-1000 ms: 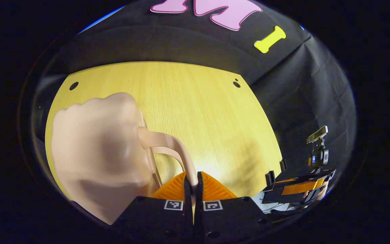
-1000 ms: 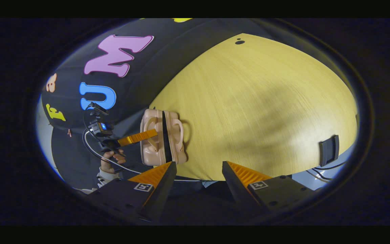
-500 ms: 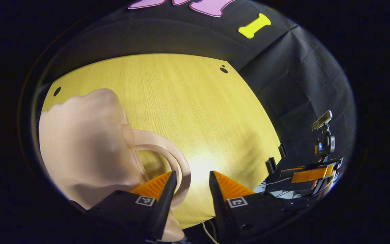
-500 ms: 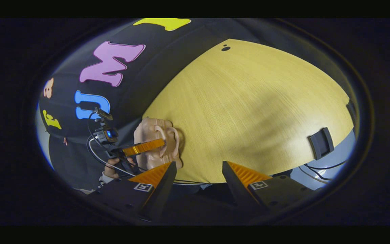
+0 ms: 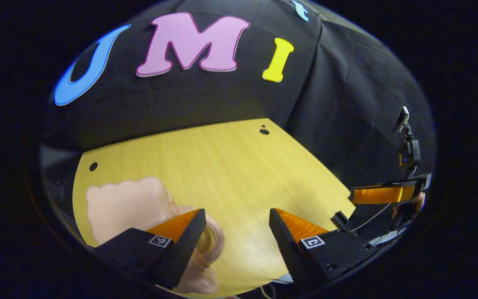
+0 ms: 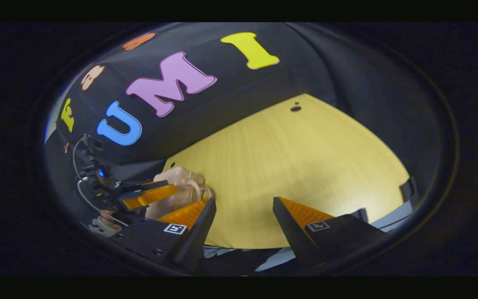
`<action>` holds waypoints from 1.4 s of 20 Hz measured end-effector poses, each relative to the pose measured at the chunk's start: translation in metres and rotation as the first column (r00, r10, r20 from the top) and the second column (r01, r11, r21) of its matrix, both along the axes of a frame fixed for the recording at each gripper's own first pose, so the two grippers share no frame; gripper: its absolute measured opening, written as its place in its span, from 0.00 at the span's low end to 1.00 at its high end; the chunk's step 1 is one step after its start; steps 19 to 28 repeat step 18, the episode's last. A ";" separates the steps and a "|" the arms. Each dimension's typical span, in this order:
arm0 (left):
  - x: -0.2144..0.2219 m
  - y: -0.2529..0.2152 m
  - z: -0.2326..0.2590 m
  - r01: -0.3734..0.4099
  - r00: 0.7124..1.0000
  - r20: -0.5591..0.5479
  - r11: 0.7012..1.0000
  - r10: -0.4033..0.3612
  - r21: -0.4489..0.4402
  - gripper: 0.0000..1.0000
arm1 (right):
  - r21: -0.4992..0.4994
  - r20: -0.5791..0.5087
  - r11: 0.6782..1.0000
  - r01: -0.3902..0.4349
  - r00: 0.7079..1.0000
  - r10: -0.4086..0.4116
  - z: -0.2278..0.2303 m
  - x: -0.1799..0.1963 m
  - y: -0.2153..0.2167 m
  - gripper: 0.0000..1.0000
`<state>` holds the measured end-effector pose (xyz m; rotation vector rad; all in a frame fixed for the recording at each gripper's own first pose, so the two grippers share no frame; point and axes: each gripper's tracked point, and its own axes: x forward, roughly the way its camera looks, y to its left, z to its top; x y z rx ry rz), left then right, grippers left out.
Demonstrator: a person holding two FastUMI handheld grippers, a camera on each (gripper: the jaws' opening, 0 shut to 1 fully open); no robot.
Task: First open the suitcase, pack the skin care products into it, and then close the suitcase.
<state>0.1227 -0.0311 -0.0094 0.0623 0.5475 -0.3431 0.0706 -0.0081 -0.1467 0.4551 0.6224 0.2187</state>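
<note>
A small pale pink suitcase [image 5: 123, 203] rests shut on the wooden table [image 5: 222, 166] near its left front corner. Its curved handle [image 5: 214, 243] points toward me. My left gripper [image 5: 237, 216] hovers open just behind the handle, which sits beside the left finger and touches neither finger. In the right gripper view the suitcase [image 6: 183, 180] lies far left, with the left gripper [image 6: 147, 197] above it. My right gripper [image 6: 244, 203] is open over the table's front edge, nothing between its fingers. It also appears at the far right [image 5: 382, 194] of the left gripper view.
A black clip [image 5: 338, 218] is fixed to the table's front right edge, also seen as a clip [image 6: 407, 189] in the right gripper view. Small dark holes [image 5: 264, 131] mark the far corners. A hand [image 6: 106, 216] holds the left gripper. Bare wood spreads across the middle.
My left gripper was shut on the suitcase handle, then opened and drew back from it. Both views have tilted upward, and the suitcase now sits lower and smaller.
</note>
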 end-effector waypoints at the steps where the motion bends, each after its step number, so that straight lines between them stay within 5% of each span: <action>1: -0.003 -0.011 0.025 -0.033 0.998 0.056 0.999 0.033 -0.016 0.97 | -0.034 0.092 0.999 -0.001 0.996 0.004 0.027 0.011 -0.015 0.77; 3: -0.014 -0.030 0.072 -0.110 0.975 0.186 0.992 0.119 -0.061 0.97 | -0.103 0.260 0.995 -0.007 0.965 0.034 0.084 0.035 -0.036 0.96; 8: -0.045 -0.073 0.173 -0.239 0.853 0.449 0.964 0.265 -0.114 0.96 | -0.374 0.633 0.924 0.072 0.748 0.198 0.214 0.027 -0.069 0.97; 11: -0.066 -0.093 0.206 -0.276 0.795 0.509 0.944 0.330 -0.180 0.96 | -0.406 0.694 0.907 0.111 0.684 0.227 0.244 0.018 -0.074 0.97; 16: -0.086 -0.093 0.233 -0.294 0.718 0.624 0.947 0.307 -0.128 0.96 | -0.287 0.751 0.946 0.151 0.649 0.124 0.266 0.017 -0.083 0.90; 17: -0.086 -0.091 0.235 -0.298 0.714 0.635 0.949 0.295 -0.105 0.96 | -0.281 0.749 0.944 0.174 0.654 0.103 0.265 0.017 -0.088 0.96; 28: -0.082 -0.094 0.239 -0.289 0.712 0.646 0.953 0.276 -0.089 0.96 | -0.274 0.755 0.943 0.189 0.650 0.090 0.267 0.017 -0.087 0.96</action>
